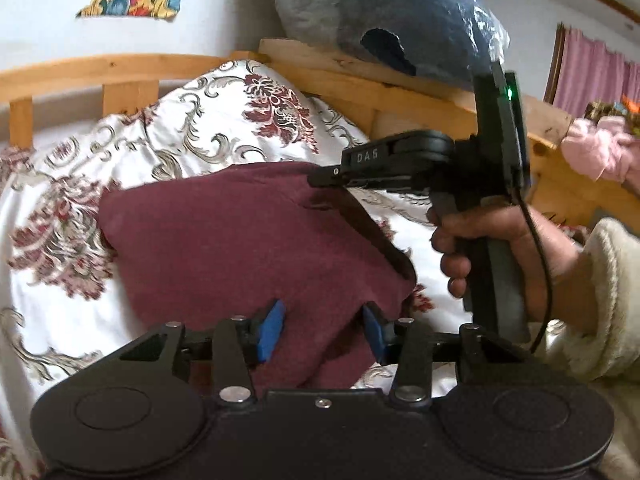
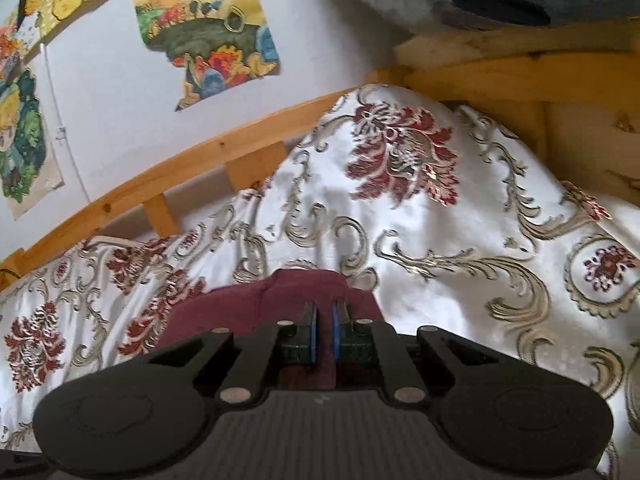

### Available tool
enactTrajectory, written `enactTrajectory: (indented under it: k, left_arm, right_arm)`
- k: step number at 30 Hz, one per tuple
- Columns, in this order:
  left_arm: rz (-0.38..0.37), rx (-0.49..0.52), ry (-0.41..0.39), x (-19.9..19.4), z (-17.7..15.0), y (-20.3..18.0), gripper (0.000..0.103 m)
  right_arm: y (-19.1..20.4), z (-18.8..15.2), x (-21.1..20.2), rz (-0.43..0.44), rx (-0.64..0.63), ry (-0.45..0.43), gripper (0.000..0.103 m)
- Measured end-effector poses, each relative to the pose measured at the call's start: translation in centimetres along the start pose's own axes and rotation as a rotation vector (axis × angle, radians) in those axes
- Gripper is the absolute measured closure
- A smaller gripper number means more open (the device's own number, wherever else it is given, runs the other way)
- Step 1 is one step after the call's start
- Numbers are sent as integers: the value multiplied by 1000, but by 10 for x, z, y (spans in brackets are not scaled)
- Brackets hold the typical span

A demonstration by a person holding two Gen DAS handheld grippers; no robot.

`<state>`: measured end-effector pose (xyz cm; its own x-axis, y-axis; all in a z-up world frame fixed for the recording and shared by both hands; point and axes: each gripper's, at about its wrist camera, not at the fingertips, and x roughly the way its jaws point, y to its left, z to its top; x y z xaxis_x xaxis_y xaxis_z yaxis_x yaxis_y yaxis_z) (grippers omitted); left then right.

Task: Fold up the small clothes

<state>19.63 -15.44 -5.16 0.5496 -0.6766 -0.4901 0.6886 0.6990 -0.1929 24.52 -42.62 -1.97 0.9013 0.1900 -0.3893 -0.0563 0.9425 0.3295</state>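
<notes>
A maroon cloth (image 1: 248, 240) hangs lifted above the floral bedspread (image 1: 224, 120). My left gripper (image 1: 320, 332) is open, its blue pads (image 1: 270, 330) set wide apart on either side of the cloth's lower edge. My right gripper (image 1: 326, 174) shows in the left wrist view, held by a hand, and pinches the cloth's upper corner. In the right wrist view my right gripper (image 2: 324, 334) is shut on the maroon cloth (image 2: 260, 300), its blue pads nearly together with fabric between them.
A wooden bed rail (image 1: 120, 66) runs along the wall behind the bedspread (image 2: 440, 220). A plastic-wrapped blue bundle (image 1: 400, 8) lies on the wooden headboard. Pink clothing (image 1: 596, 148) lies at the far right. Colourful posters (image 2: 208, 28) hang on the wall.
</notes>
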Motion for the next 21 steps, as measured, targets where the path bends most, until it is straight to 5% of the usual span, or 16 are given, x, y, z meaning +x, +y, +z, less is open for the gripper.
enactTrajectory:
  k: [6, 10, 16, 21]
  left_arm:
    - [-38, -46, 4, 0, 0, 6, 50]
    - [-55, -89, -41, -14, 6, 9, 24]
    - [51, -192, -96, -31, 15, 26, 7]
    - [134, -339, -69, -26, 13, 53, 5]
  right_arm:
    - [-7, -7, 7, -62, 2, 57, 94]
    - [-7, -9, 9, -81, -28, 68, 94]
    - [-9, -12, 15, -117, -45, 87, 94]
    - [-7, -13, 15, -127, -63, 84, 94]
